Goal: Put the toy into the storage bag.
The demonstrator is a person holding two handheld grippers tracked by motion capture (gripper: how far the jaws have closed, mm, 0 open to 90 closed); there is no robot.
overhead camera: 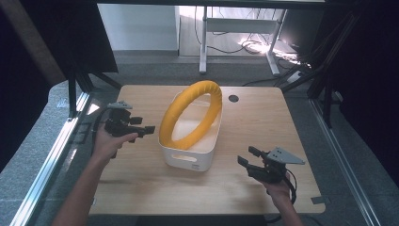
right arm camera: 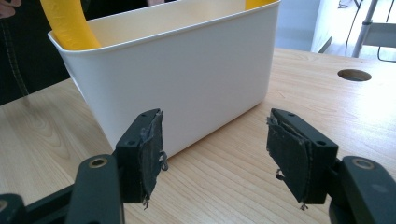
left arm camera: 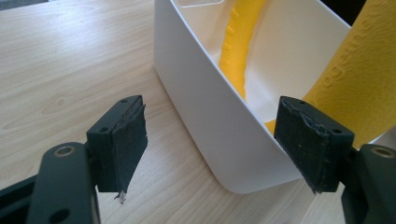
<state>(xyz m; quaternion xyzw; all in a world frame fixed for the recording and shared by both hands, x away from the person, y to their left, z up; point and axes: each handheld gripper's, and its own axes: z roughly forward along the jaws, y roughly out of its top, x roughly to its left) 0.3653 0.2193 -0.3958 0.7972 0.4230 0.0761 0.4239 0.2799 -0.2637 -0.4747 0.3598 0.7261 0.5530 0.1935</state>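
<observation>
Both grippers, left (overhead camera: 149, 129) and right (overhead camera: 243, 157), have jaws apart, empty. The ring (overhead camera: 190, 114) stands tilted in the bin (overhead camera: 190, 157) mid-table; a clumsy grab could tip both.

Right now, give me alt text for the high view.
A yellow ring stands tilted in a white bin on a wooden table. The left gripper and the right gripper flank the bin, jaws open, holding nothing.

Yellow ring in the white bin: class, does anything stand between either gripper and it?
Yes. The white bin's walls stand between both open grippers and the lower part of the yellow ring. The left gripper faces a bin corner, the right gripper a side wall. The ring's upper arc rises above the rim, unobstructed.
</observation>
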